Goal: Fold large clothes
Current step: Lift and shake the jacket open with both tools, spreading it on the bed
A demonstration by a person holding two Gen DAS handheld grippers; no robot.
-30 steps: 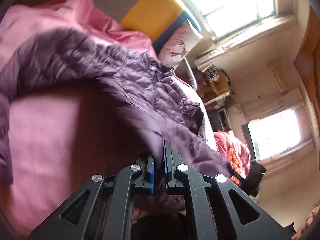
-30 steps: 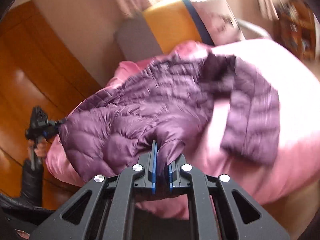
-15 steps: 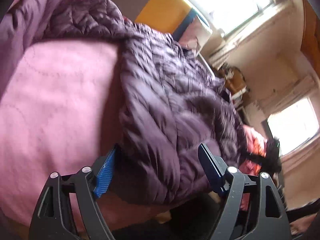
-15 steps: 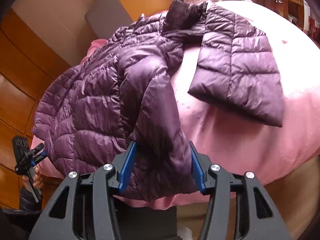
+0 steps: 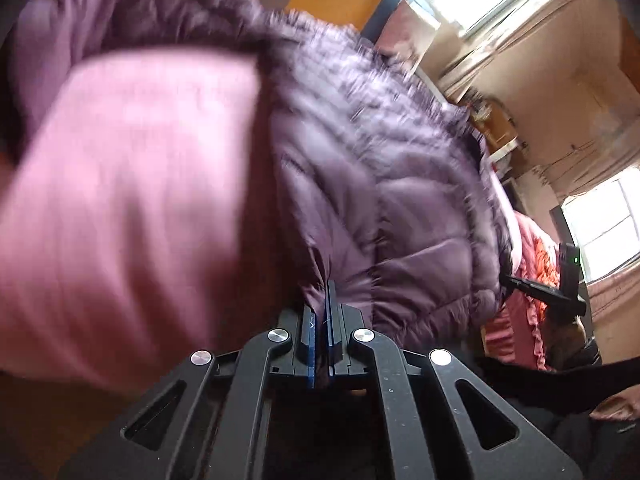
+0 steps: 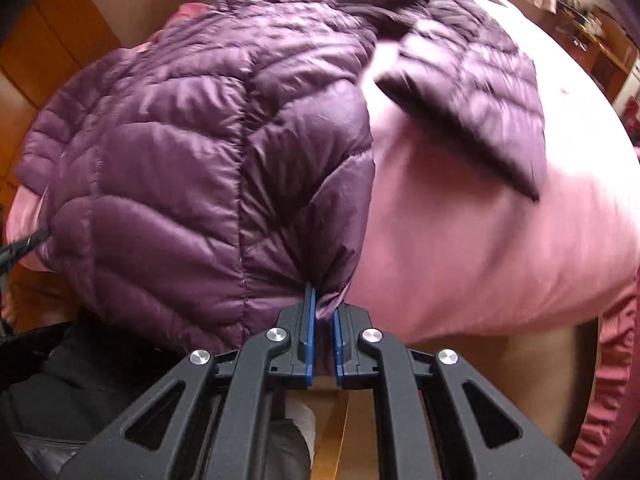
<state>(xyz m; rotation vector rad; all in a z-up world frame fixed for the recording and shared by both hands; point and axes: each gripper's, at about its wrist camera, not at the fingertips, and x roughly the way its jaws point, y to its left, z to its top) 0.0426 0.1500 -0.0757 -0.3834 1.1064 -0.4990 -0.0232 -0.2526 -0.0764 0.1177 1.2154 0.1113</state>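
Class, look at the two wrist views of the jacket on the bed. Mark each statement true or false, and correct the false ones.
1. The left gripper is shut on the purple quilted puffer jacket. True.
2. The right gripper hangs open above it. False: it pinches the jacket's hem.
3. The jacket lies on a pink bedspread. True.
4. The jacket is green denim. False: purple, quilted and shiny.

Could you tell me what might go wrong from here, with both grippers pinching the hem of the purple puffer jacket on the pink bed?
1. The right gripper holds only a thin pinch of the puffer jacket; the slick fabric may slip out.
2. The left gripper has an equally small bite.
3. One sleeve lies splayed on the pink bedcover, so it could bunch.
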